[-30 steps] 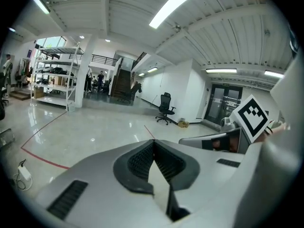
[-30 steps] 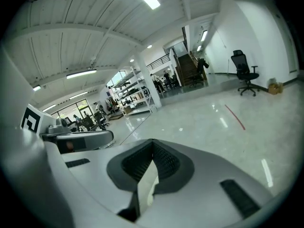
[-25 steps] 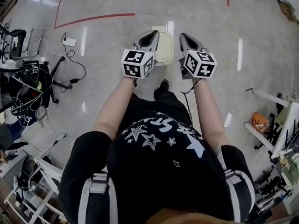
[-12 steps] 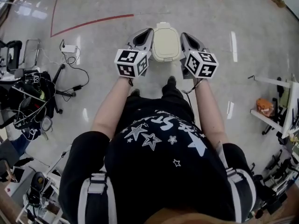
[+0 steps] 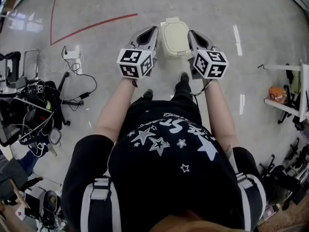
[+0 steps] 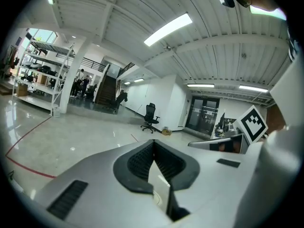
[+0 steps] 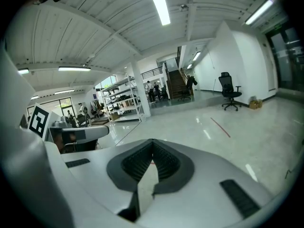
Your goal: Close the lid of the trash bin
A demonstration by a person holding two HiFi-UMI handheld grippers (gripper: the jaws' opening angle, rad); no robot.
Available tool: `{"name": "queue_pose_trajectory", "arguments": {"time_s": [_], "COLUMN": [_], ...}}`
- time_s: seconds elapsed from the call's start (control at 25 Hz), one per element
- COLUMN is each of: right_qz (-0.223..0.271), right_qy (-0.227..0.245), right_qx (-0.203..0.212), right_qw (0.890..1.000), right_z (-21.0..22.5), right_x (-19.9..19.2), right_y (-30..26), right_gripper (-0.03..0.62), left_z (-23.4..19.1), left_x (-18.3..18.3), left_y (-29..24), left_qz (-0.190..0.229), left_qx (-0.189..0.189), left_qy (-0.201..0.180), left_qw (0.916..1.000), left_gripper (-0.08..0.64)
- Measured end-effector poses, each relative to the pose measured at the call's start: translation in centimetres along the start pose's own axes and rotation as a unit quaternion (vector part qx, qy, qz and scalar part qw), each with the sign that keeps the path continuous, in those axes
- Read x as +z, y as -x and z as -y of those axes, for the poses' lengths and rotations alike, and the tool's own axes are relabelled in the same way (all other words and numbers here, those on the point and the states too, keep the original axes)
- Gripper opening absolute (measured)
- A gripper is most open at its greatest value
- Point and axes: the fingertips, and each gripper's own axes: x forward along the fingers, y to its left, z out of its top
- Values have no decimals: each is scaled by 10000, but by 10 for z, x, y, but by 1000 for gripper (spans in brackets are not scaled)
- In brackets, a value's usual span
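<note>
Handling looks easy: the cream plastic trash bin point(image 5: 175, 37) seems light and rigid, its smooth lid best pressed from the top near its free edge. It stands on the glossy grey floor point(image 5: 96, 4), between the left gripper point(image 5: 150, 31) and right gripper point(image 5: 194, 34) and apart from both. Both jaws are closed tip to tip, holding nothing.

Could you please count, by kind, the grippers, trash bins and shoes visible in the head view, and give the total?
Grippers: 2 (left gripper, right gripper)
Trash bin: 1
Black shoes: 2 (left shoe, right shoe)
Total: 5
</note>
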Motion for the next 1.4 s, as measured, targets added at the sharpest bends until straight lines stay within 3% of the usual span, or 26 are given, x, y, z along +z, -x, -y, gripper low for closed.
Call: {"name": "queue_pose_trajectory", "arguments": {"time_s": [0.6, 1.04, 1.4], "right_qz": [374, 472, 660], "right_qy": [-56, -44, 81], "right_qx": [-695, -819, -677], "right_qw": [9969, 9955, 9955], "right_z": [-75, -83, -98], "right_x": [-13, -26, -29], "right_y": [57, 100, 137], "right_gripper": [6, 5, 5], "left_z": [18, 59, 94], "left_x": [22, 15, 14], "left_y": [65, 84, 110], "left_qz": [276, 243, 303], "left_qx": [-1011, -1317, -1322], "left_qy": [-26, -63, -165], "left_qw": [9945, 9910, 9906], "left_gripper": [12, 12, 12]}}
